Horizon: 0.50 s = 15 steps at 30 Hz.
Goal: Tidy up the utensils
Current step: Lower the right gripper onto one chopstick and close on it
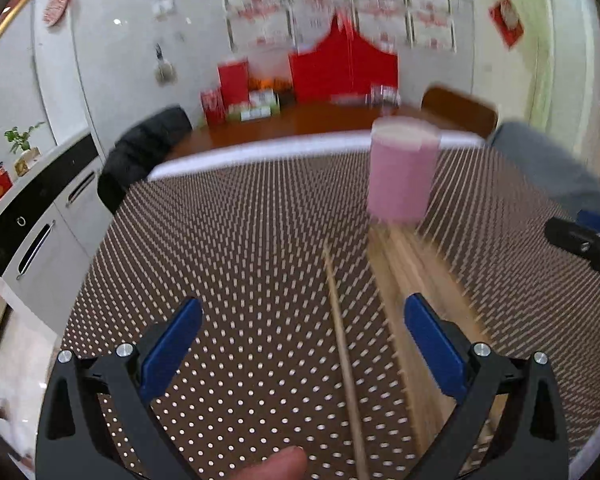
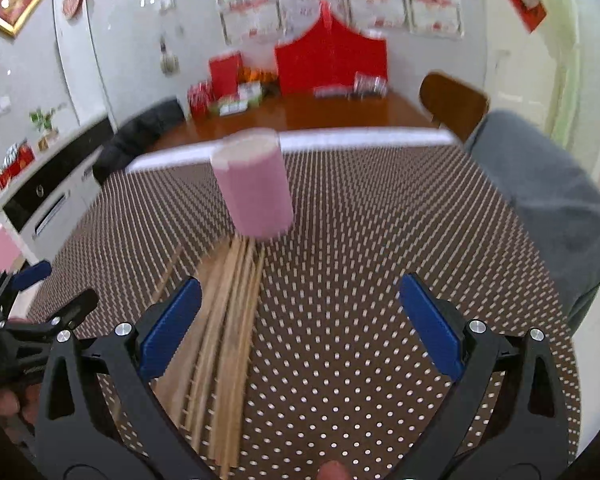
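A pink cylindrical holder (image 1: 402,172) stands upright on the brown dotted tablecloth (image 1: 228,264). Several wooden chopsticks (image 1: 416,280) lie in a bundle in front of it, and one single chopstick (image 1: 342,344) lies apart to their left. My left gripper (image 1: 302,320) is open and empty, with the single chopstick between its fingers. In the right wrist view the holder (image 2: 256,184) stands ahead and the chopsticks (image 2: 224,332) lie beside the left finger. My right gripper (image 2: 300,300) is open and empty. The left gripper (image 2: 24,312) shows at the left edge.
A grey cloth (image 2: 540,200) lies on the table's right side. A brown chair (image 2: 452,100) and a wooden table (image 2: 300,112) with red boxes stand behind. A white cabinet (image 1: 40,216) is at the left. The right gripper (image 1: 588,248) shows at the right edge.
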Available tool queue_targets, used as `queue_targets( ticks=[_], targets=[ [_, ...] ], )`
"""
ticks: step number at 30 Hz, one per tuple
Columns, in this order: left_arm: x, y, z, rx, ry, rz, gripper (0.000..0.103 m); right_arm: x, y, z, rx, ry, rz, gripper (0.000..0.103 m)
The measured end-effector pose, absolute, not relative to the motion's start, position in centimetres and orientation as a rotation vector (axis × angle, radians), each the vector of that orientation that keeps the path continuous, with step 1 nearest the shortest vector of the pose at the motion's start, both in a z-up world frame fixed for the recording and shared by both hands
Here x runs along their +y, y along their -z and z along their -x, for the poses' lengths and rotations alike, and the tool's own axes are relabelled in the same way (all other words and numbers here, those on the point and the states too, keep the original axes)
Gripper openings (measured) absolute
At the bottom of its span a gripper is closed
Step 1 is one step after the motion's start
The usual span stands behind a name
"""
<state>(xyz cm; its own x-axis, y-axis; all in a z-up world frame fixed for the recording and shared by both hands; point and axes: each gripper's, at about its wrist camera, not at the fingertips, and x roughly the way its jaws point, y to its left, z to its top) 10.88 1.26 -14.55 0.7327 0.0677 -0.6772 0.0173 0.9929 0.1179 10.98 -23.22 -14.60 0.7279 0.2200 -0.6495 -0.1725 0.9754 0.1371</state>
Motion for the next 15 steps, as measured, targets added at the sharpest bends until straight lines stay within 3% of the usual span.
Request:
queue_targets(
  ticks=[9, 13, 15],
  targets=[
    [2.2, 20.2, -13.3, 0.879, -0.045, -0.180, 0.099, -21.2, 20.1, -13.7, 0.907, -0.293, 0.023, 0.096],
    [2.6, 21.2, -13.5, 0.882, -0.044, -0.182, 0.099, -20.4, 21.2, -14.3, 0.948, -0.290, 0.078, 0.078],
    [2.8, 21.5, -13.7, 0.889, -0.054, -0.185, 0.099, -19.8, 22.1, -14.5, 0.969, -0.288, 0.119, 0.076]
  ],
)
